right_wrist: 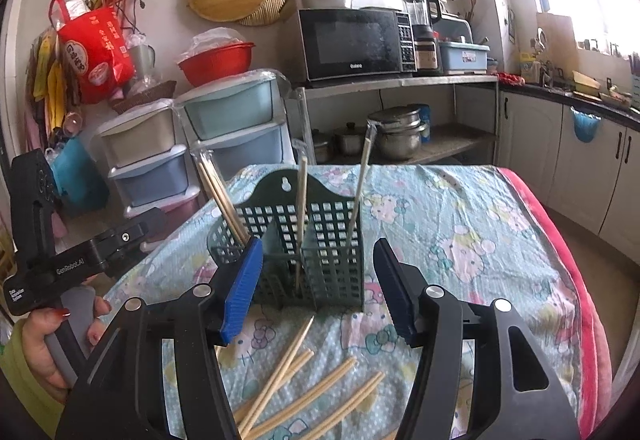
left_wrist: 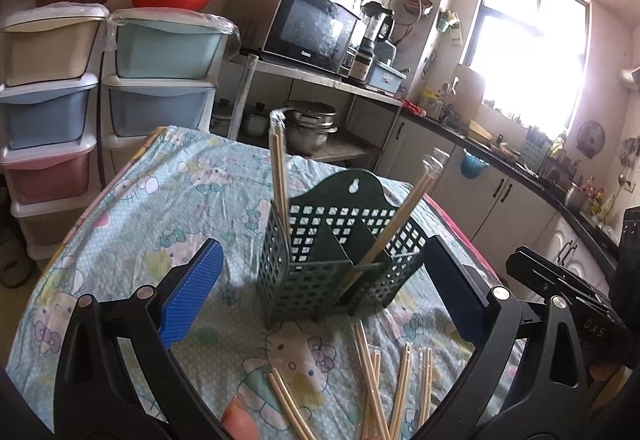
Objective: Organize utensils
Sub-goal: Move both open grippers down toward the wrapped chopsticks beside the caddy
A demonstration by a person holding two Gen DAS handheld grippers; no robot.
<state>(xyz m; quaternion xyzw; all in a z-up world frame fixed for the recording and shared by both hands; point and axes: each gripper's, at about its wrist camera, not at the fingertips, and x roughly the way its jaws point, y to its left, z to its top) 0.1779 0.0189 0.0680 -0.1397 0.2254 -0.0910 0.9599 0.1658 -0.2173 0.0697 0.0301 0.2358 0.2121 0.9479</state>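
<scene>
The green utensil holder [right_wrist: 296,240] is seen standing on the table [right_wrist: 460,232], with wrapped chopsticks [right_wrist: 300,208] upright inside. More loose chopsticks [right_wrist: 304,372] are laid before it. The left gripper [left_wrist: 320,296] and right gripper [right_wrist: 316,288] are both held apart, nothing between.

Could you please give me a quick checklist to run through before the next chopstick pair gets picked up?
1. Left gripper open, nothing between the pads: ok.
2. Right gripper open, nothing held: ok.
3. Green holder upright on the tablecloth: ok.
4. Loose chopsticks lying in front of the holder: ok.
5. Free room in the holder's compartments: ok.
6. Which pair lies on top of the pile: cannot tell.
</scene>
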